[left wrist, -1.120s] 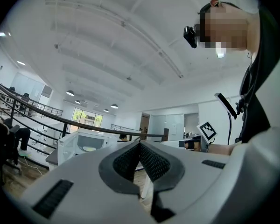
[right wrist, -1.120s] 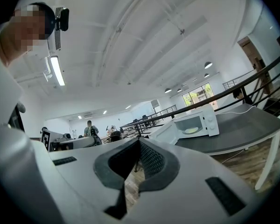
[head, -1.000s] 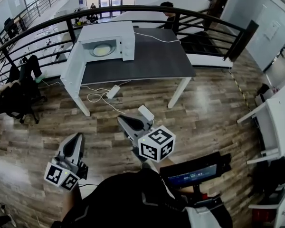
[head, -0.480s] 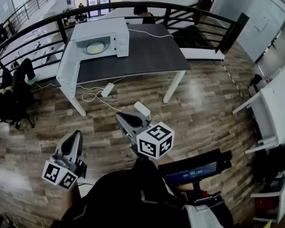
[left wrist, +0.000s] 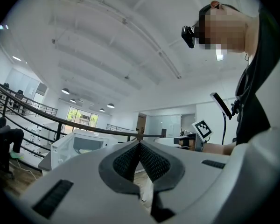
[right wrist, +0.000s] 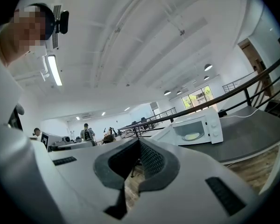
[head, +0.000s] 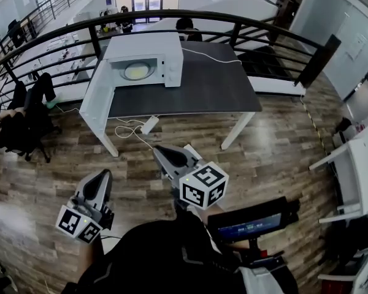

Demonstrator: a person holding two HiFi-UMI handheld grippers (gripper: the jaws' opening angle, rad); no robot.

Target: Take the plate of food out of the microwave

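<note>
Currently the left gripper (head: 102, 176) and right gripper (head: 164, 153) are hovering with jaws closed, empty, probably risking shoving the plate of food (head: 137, 71) deeper into the microwave (head: 144, 44) at the counter's (head: 202, 84) far-left corner.

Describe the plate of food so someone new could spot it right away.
Find the dark-topped table by the black railing. At its left end stands a white microwave; the plate of food is the pale yellow disc inside it, the only yellow thing there.

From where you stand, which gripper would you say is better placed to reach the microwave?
Probably right: the right gripper sits further forward toward the microwave than the left gripper; both are shut, far off.
</note>
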